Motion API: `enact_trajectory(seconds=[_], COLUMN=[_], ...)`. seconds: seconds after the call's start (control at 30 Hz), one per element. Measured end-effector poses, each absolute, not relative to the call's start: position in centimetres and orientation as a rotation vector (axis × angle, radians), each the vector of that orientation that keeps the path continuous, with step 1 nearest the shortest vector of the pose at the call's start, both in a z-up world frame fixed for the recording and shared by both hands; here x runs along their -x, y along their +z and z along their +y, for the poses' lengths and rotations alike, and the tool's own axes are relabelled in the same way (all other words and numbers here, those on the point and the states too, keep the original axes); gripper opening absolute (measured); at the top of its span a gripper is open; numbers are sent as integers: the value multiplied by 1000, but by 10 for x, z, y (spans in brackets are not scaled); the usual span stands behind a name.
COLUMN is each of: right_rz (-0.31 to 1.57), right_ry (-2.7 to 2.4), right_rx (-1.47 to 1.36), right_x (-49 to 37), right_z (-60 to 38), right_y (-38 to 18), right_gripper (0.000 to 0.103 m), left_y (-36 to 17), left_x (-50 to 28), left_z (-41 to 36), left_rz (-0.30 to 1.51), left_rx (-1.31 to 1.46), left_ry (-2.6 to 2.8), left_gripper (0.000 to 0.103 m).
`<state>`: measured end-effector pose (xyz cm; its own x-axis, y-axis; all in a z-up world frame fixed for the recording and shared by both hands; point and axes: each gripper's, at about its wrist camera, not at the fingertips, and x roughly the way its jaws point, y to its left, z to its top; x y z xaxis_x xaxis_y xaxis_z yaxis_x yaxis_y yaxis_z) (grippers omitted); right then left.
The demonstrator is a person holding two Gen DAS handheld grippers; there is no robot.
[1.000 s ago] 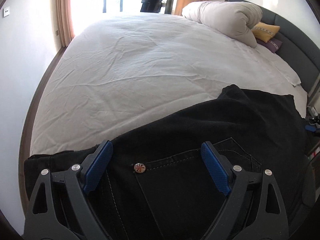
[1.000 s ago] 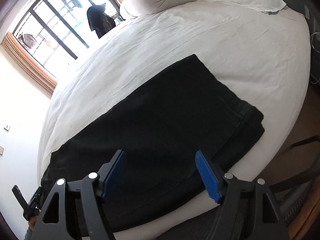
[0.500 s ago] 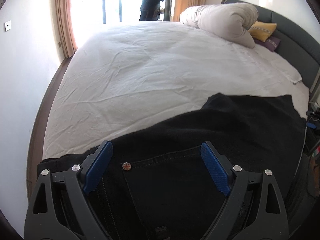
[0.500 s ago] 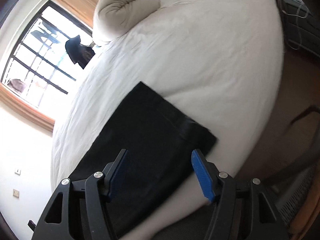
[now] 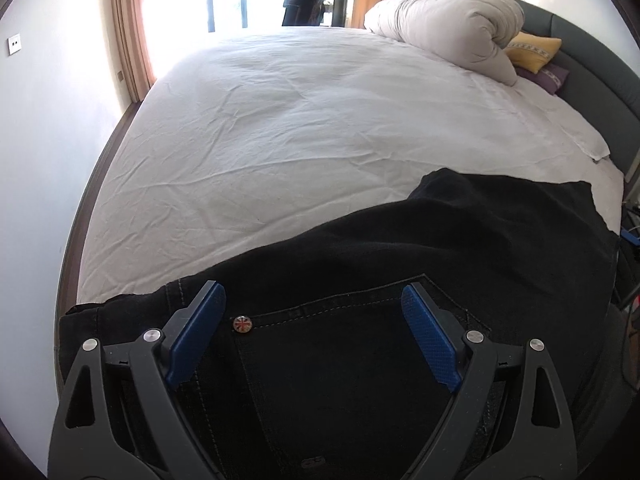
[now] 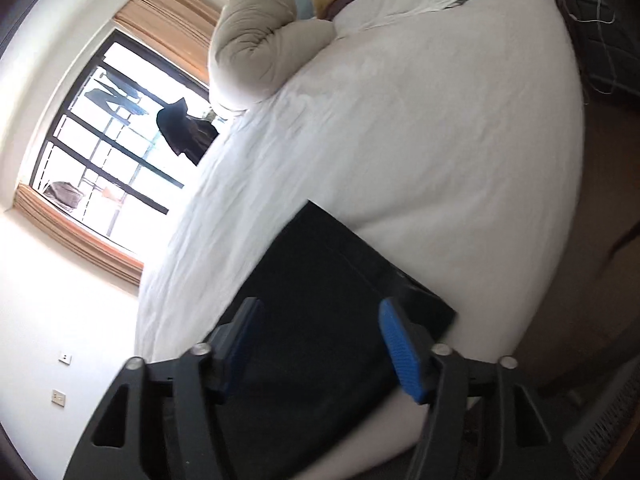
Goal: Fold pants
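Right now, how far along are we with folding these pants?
Done: the black pants lie flat and lengthwise along the near edge of the bed, apparently one leg over the other, back pocket up. In hand: nothing; the left gripper hovers open over the pocket end, and the right gripper hovers open over the hem end. Left: gripping an end and folding the length over.

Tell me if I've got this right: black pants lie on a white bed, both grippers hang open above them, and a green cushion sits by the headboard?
Nearly. The cushion is yellow, not green, as the left wrist view shows. The black pants do lie on the white bed, with the left gripper and right gripper open.
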<state>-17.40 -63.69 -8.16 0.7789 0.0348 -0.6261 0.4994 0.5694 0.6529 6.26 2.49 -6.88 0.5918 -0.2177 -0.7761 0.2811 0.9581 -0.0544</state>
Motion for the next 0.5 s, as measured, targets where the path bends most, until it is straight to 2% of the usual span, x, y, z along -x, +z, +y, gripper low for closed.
enact_trajectory(seconds=[0.07,0.1,0.13,0.2,0.3,0.4,0.5], right_rz=[695,761,785,720,713,619,620], right_ry=[-275,-306,-318,-320,-446,-420,-363], right_rx=[-971,-982,-994,-1004,-991,-1094,-1147], right_x=[166,162,166,186,220,244,240], right_z=[-642,-645,-648,-649,-652,-665,-668], right_y=[-102,-119,-130,-129,-119,-121,-131], right_gripper=[78,73,62,61,66,66,66], left_y=[-80,-84,-85,-81,-71,-52,-39], left_x=[-67,-68,-68,-67,-67,-63,-60], left_z=[25,25,24,25,26,22,2], left_rz=[924,931,928,926,932,894,882], left_rx=[-79,-80,-83,-83,-61,-10,13], left_ry=[-268,-268,-269,-269,-267,-299,-357], left_gripper=[90,90,90,90,90,90,90])
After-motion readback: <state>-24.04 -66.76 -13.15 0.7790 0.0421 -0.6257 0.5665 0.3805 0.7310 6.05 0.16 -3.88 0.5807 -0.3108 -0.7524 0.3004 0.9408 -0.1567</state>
